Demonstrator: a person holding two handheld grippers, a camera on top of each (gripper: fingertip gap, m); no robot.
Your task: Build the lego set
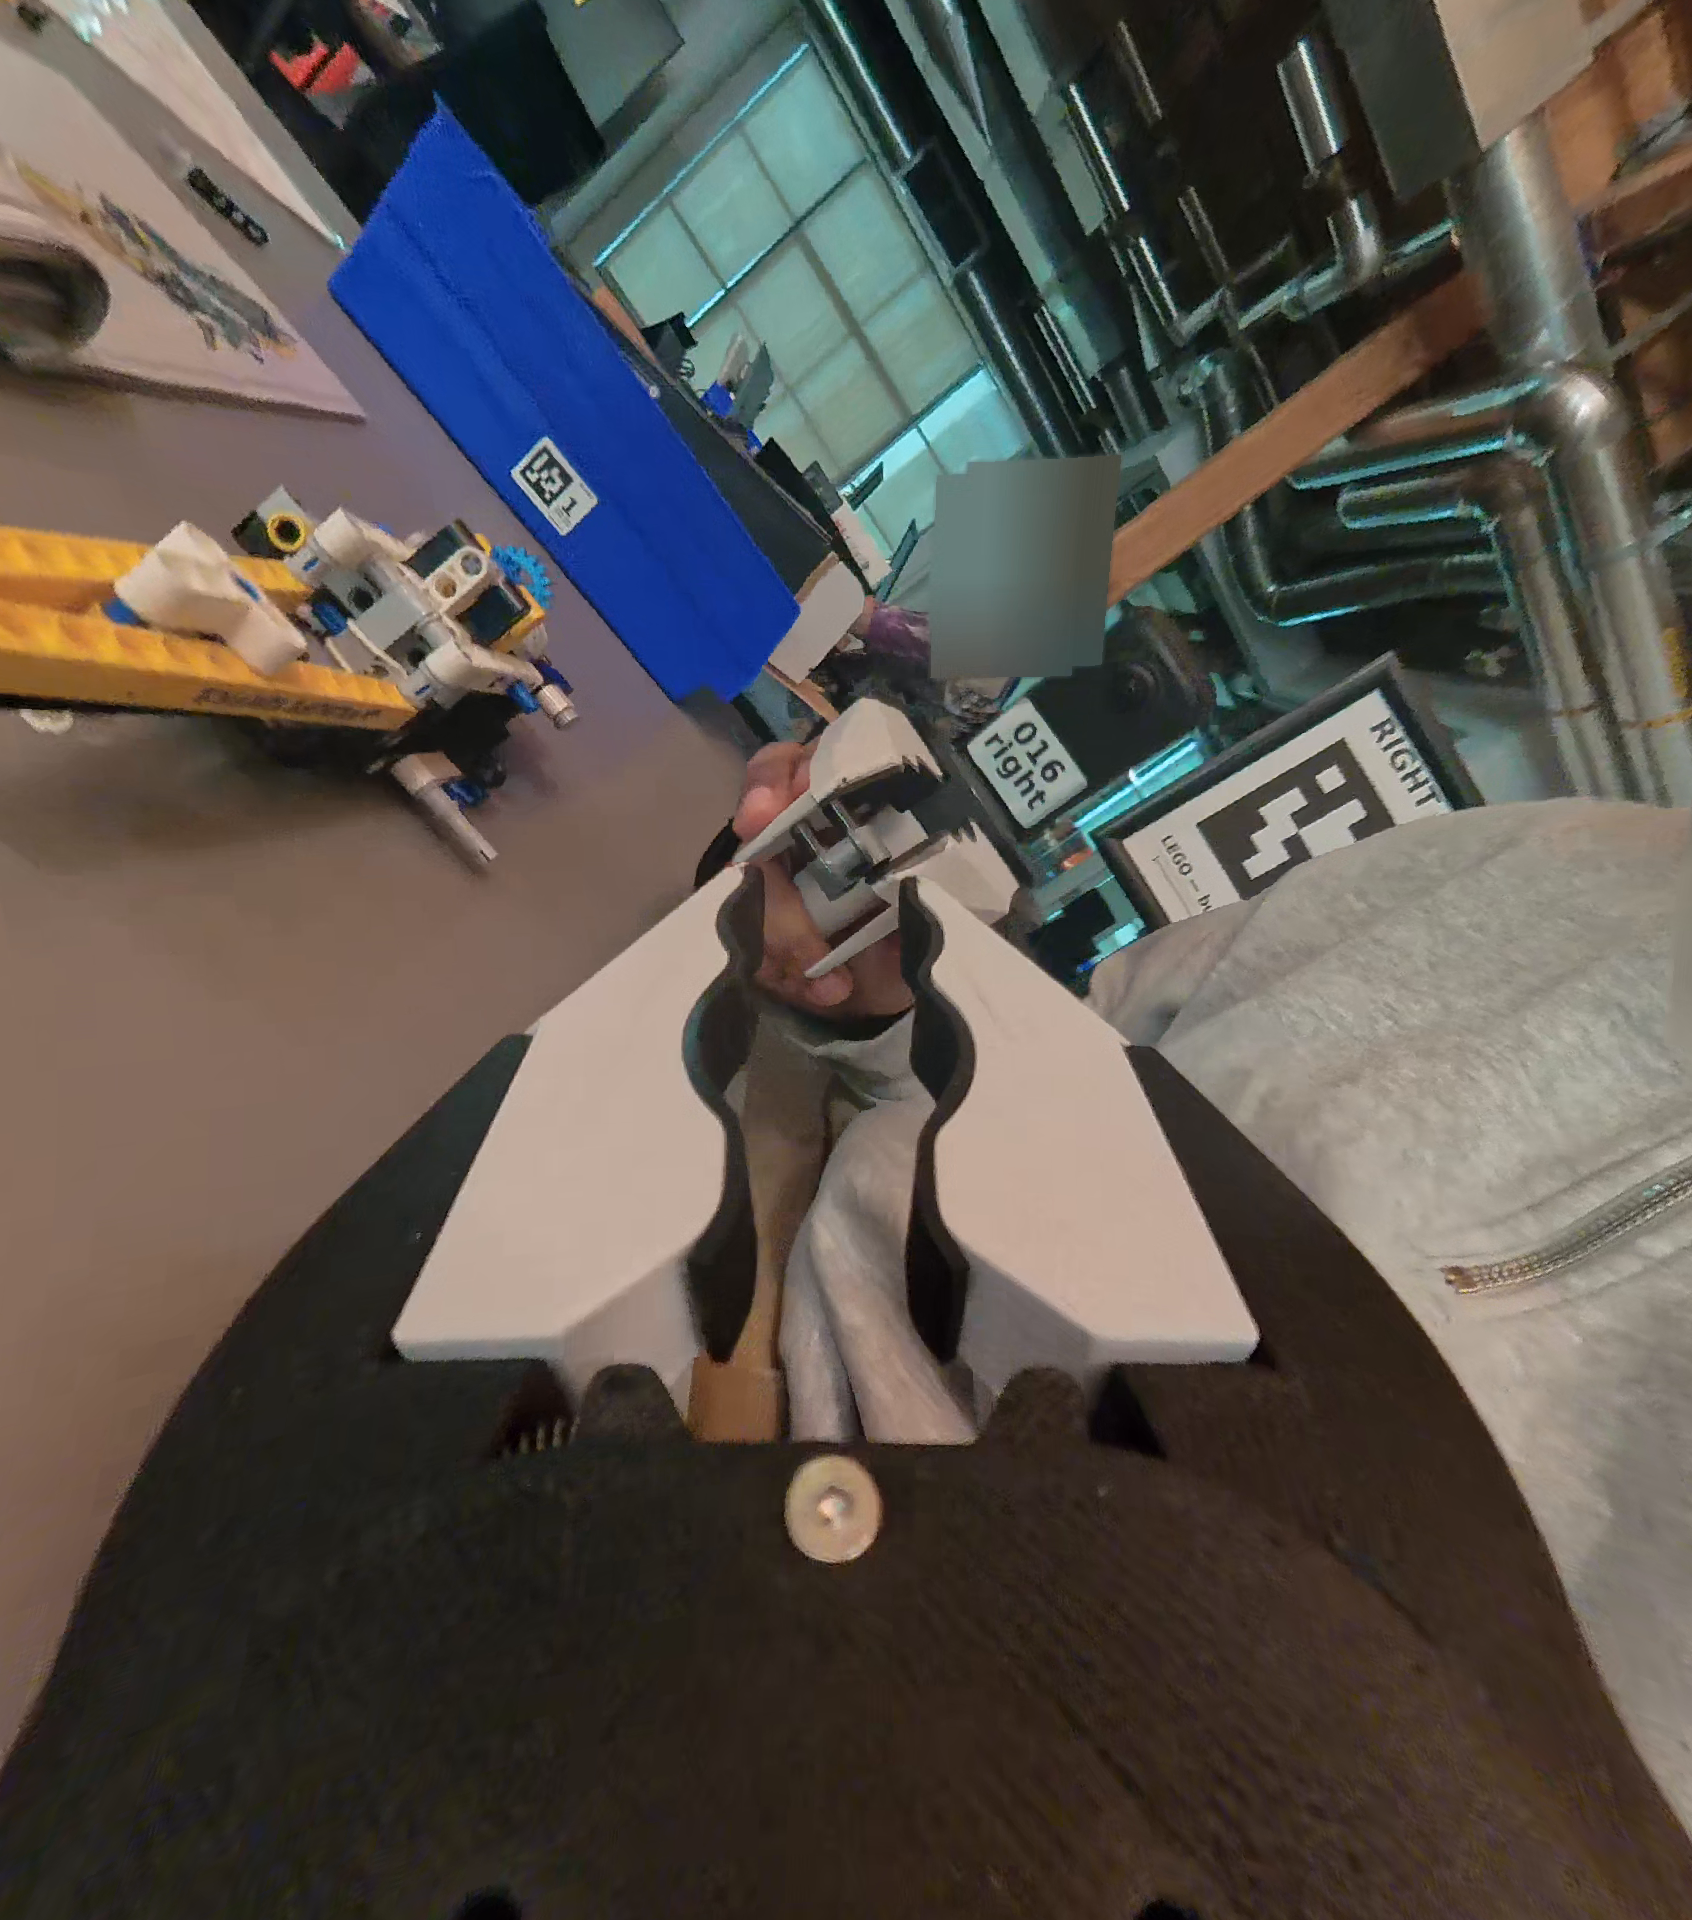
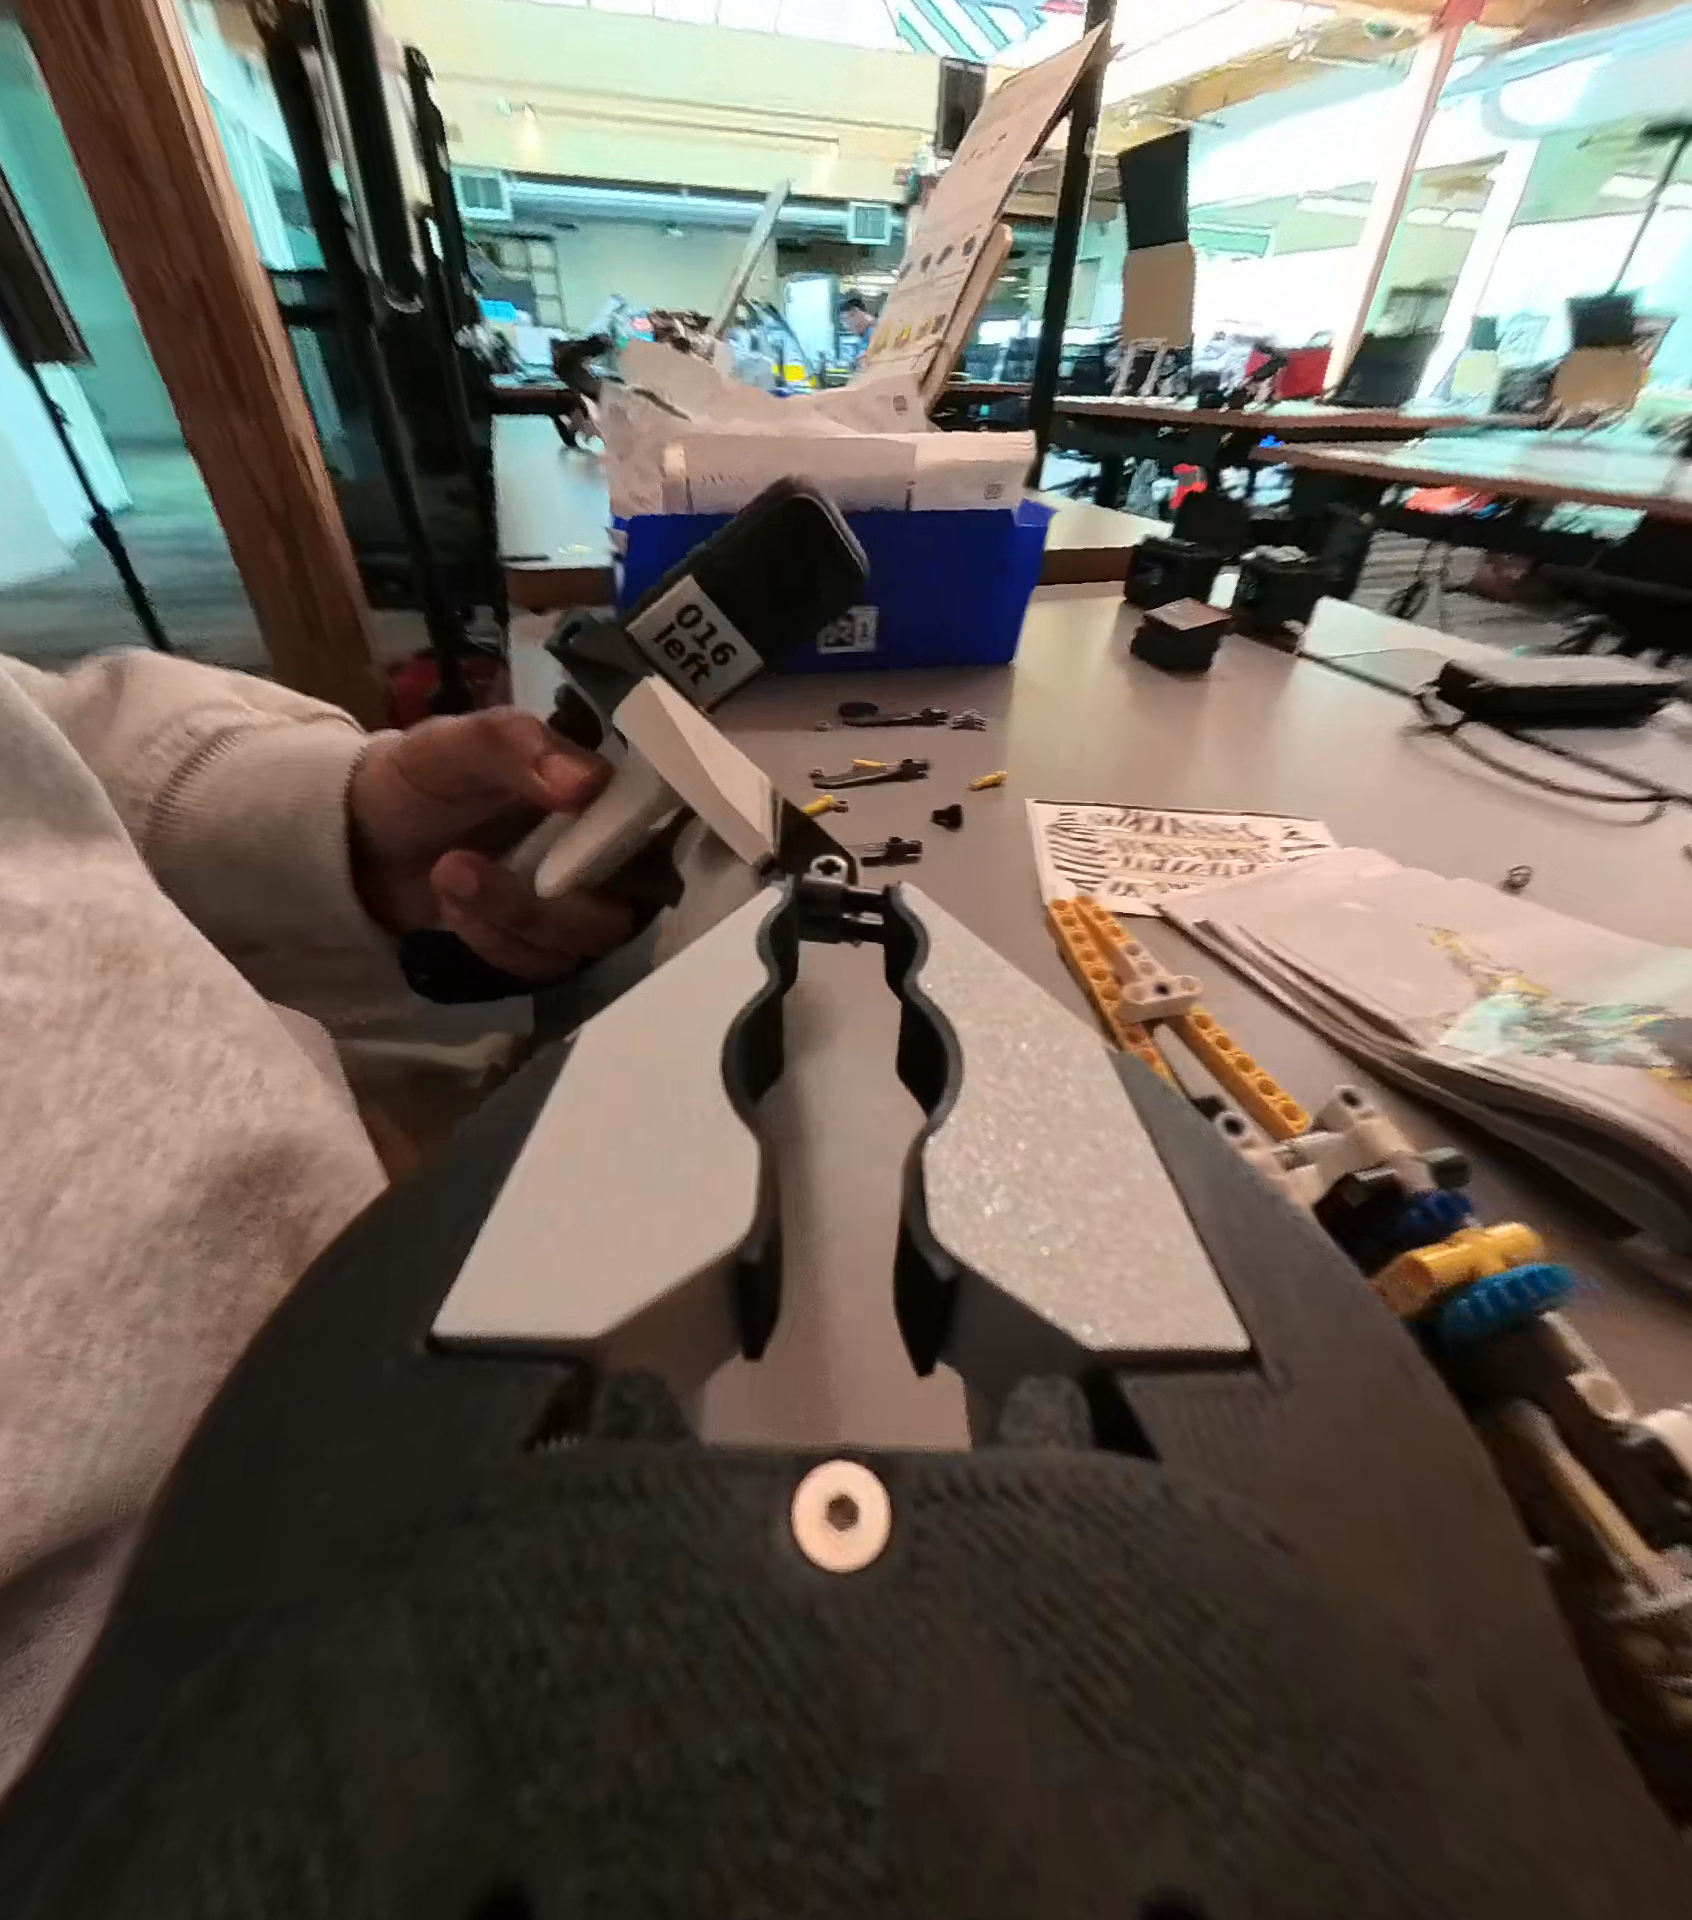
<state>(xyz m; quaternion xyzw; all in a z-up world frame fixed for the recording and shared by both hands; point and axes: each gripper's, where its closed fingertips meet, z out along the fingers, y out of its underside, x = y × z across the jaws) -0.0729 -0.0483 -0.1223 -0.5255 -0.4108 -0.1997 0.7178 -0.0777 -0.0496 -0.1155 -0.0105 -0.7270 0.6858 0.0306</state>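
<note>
My right gripper (image 2: 837, 906) is shut on a small black-and-grey lego piece (image 2: 829, 896), held in the air above the table's near edge. My left gripper (image 1: 826, 883) comes in from the left and closes its tips on the grey end of the same piece (image 1: 837, 862). Each gripper also shows in the other's view: the left gripper (image 2: 785, 836) and the right gripper (image 1: 857, 831). The half-built yellow, white and blue lego model (image 1: 198, 634) lies on the grey table; it also shows in the right wrist view (image 2: 1237, 1060), to the right of my grippers.
An open instruction booklet (image 2: 1548, 1008) and a sticker sheet (image 2: 1174, 842) lie right of the model. Loose small pieces (image 2: 868, 771) are scattered before a blue bin (image 2: 925, 592). Black devices (image 2: 1185, 623) stand farther back. A person's grey sleeve (image 2: 94, 935) fills the left side. My two grippers' fingertips are within a few centimetres of each other.
</note>
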